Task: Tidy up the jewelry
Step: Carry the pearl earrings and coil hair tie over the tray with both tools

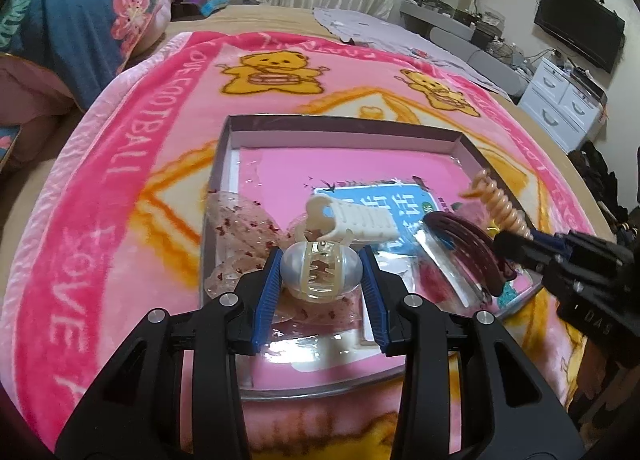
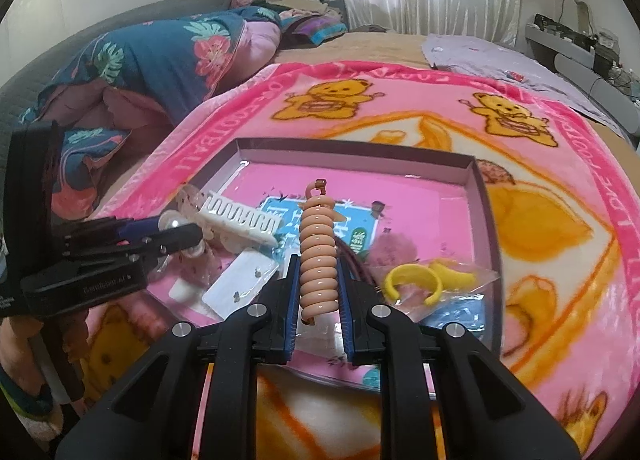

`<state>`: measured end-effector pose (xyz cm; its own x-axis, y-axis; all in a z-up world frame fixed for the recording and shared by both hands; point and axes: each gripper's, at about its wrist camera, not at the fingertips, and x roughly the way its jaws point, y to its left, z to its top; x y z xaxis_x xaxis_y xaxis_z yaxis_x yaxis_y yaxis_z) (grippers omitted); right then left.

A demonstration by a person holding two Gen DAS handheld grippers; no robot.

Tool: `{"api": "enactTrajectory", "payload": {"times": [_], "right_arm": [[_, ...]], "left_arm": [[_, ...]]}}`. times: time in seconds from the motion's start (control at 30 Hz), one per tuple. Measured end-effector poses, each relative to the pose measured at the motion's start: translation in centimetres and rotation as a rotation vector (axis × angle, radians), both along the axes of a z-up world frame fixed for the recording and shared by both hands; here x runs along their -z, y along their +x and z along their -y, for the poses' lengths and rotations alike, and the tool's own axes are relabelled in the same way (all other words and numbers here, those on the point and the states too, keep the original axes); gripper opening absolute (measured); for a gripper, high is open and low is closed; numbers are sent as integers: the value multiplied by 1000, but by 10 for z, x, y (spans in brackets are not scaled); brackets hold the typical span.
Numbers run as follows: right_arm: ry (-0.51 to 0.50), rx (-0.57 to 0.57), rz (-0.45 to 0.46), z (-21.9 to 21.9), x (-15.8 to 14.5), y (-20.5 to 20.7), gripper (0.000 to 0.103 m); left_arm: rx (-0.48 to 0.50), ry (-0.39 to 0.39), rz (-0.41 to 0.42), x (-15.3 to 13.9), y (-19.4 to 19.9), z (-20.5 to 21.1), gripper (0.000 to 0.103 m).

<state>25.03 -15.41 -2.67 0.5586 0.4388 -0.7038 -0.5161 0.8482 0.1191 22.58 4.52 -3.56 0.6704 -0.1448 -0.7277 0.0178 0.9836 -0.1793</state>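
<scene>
A shallow box (image 1: 340, 127) (image 2: 352, 153) with a pink floor lies on the bed and holds hair accessories. My left gripper (image 1: 320, 260) is shut on a clear, pearly claw hair clip (image 1: 316, 268) just above the box's near left part. My right gripper (image 2: 318, 272) is shut on a peach spiral hair tie (image 2: 318, 244) (image 1: 500, 203), which stands up between its blue pads over the box's near middle. A white comb clip (image 1: 356, 219) (image 2: 244, 223), a dark red curved comb (image 1: 468, 240) and a yellow open ring (image 2: 412, 280) in a clear bag lie inside.
The box rests on a pink teddy-bear blanket (image 1: 132, 163) covering the bed. A floral quilt (image 2: 160, 55) is heaped at the far left. Sheer speckled fabric pieces (image 1: 240, 219) and an earring card (image 2: 244, 280) also lie in the box. A white drawer unit (image 1: 560, 99) stands to the right.
</scene>
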Motion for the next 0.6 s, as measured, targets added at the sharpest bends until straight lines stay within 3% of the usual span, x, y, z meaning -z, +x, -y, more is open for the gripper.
{"api": "enactTrajectory", "payload": {"times": [0.4, 0.6], "right_arm": [[-32, -40, -38, -15, 18, -10, 17], [-10, -31, -42, -7, 16, -16, 23]], "left_arm": [[-16, -5, -6, -1, -1, -5, 31], [-15, -4, -6, -1, -1, -5, 31]]}}
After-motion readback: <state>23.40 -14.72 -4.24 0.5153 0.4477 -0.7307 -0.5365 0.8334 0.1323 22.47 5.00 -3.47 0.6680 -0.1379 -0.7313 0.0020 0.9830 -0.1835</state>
